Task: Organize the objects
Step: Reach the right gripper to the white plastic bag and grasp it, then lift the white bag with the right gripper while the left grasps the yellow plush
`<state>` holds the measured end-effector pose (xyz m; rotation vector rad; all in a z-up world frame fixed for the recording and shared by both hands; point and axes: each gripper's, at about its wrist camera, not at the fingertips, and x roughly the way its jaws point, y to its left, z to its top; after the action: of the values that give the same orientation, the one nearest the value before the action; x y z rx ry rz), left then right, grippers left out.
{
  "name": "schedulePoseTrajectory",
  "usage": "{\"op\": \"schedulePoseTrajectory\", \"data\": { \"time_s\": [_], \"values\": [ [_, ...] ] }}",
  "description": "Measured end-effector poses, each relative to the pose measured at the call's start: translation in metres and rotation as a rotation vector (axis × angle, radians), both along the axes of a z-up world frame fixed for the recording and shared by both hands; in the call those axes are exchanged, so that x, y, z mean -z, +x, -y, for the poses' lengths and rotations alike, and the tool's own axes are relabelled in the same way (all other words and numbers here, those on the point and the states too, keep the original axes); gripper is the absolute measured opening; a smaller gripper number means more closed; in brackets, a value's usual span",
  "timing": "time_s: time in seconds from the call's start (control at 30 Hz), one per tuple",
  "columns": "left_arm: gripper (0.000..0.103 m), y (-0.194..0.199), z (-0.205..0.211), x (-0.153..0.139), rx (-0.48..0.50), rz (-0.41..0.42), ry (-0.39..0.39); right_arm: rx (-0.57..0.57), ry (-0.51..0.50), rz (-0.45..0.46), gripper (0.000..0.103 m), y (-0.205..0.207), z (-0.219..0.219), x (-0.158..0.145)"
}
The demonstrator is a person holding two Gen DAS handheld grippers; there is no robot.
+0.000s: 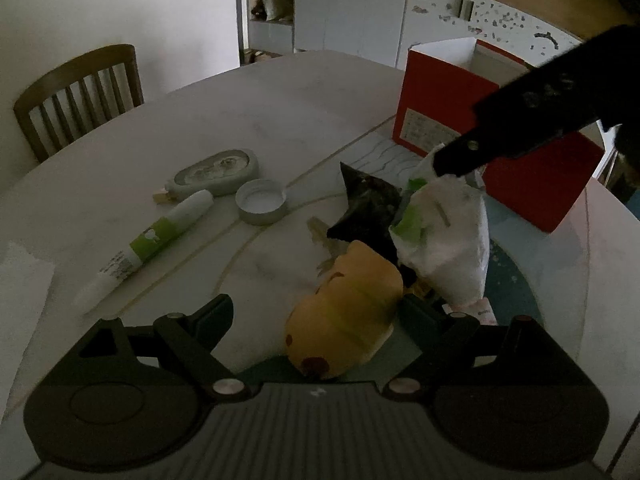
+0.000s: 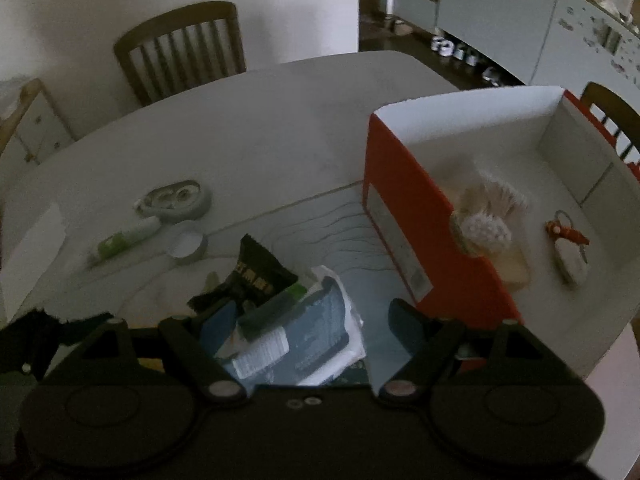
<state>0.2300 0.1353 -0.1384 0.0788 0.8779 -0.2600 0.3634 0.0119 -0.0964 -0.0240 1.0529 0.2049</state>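
Dim room; wooden chair (image 2: pixel 182 46) against white wall (image 1: pixel 100 4); pale cabinets (image 1: pixel 352 12) behind.

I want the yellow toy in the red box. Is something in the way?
Yes. Between the yellow toy and the red box lie a black packet and a white bag, with the right gripper above the bag.

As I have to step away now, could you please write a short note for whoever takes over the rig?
Left claw: open, fingers either side of the yellow toy.
Right claw: open above the white packet, beside the red box.
Done: cotton swabs and a small charm lie in the box.
Left: toy, packet, black sachet, tube, lid and grey case, all on the table.
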Motion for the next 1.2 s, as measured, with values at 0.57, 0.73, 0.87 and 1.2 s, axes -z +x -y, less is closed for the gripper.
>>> {"op": "schedulePoseTrajectory", "data": {
  "time_s": [0.57, 0.73, 0.87, 1.2],
  "values": [
    [0.09, -0.002, 0.002, 0.013, 0.03, -0.018, -0.025, 0.064, 0.054, -0.154, 0.081, -0.01, 0.011, 0.034],
    [0.082, -0.007, 0.005, 0.013, 0.032, -0.01, -0.034, 0.058, 0.081, -0.184, 0.08, -0.022, 0.019, 0.039],
    [0.059, -0.01, 0.007, 0.014, 0.025, -0.01, -0.021, 0.038, 0.093, -0.192, 0.062, -0.029, 0.021, 0.039],
    [0.055, -0.019, 0.008, 0.007, -0.023, -0.017, -0.026, -0.006, 0.139, -0.146, 0.038, -0.043, 0.034, 0.023]
  ]
}}
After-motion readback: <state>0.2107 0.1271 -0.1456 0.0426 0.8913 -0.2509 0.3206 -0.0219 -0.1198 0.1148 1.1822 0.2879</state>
